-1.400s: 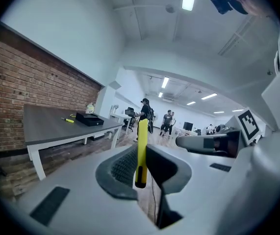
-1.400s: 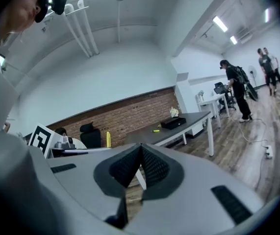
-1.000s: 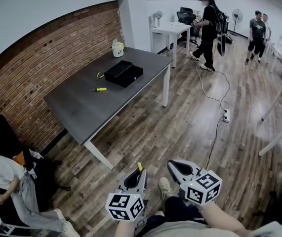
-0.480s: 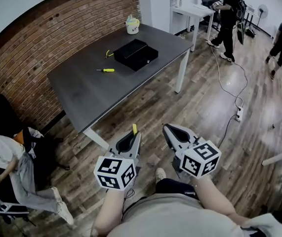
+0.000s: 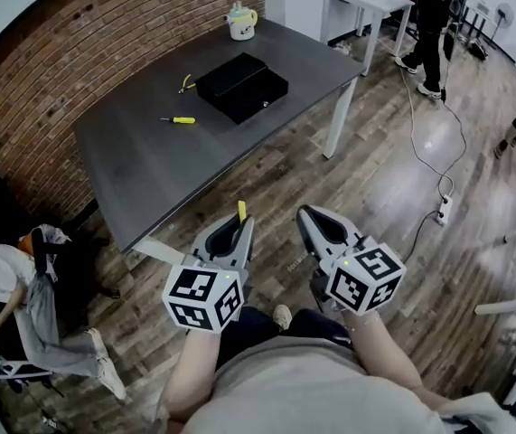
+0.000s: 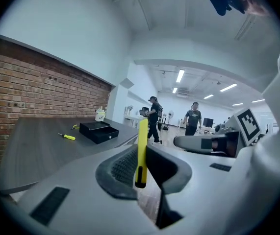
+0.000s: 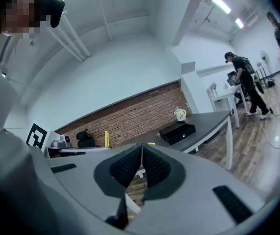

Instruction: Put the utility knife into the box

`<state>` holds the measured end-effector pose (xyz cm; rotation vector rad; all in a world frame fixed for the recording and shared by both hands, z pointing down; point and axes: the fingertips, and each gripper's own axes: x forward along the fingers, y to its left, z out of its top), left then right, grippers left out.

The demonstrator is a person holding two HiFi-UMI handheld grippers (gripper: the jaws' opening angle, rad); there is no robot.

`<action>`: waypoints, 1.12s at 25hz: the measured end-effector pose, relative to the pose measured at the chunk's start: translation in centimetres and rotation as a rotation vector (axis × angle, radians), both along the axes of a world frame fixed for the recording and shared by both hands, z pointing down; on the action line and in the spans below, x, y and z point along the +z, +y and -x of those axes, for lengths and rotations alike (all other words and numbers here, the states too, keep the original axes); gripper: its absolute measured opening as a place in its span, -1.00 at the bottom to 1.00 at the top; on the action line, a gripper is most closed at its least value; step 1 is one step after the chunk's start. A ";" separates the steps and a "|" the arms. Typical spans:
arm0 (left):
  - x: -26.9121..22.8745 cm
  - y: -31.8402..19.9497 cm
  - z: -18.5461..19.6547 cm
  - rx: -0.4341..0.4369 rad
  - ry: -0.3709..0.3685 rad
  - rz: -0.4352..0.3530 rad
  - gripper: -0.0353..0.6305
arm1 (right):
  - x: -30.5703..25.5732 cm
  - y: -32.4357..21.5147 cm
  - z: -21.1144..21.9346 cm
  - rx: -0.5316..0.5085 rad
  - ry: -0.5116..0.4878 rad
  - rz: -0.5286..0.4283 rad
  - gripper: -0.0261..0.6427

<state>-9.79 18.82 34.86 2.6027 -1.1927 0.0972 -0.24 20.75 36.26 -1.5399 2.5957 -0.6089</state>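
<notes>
Yellow and slim, the utility knife stands upright, pinched at its lower end between the jaws of the left gripper. The right gripper is pressed together on nothing, and the black box lies well away on the grey table, near a yellow screwdriver. With so short a bite on a long body, the knife could pivot or slip out during the carry, and a tilted knife might catch the box's edge rather than drop inside.
</notes>
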 end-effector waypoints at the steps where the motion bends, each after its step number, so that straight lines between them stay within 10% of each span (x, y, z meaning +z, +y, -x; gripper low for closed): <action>1: 0.4 -0.4 0.0 -0.005 -0.010 0.011 -0.70 | 0.3 -0.3 -0.1 0.000 -0.010 0.010 -0.92; 28: -0.6 -24.3 -7.9 0.197 0.044 0.007 -0.70 | -0.2 -22.2 -6.0 0.145 0.034 0.009 -0.94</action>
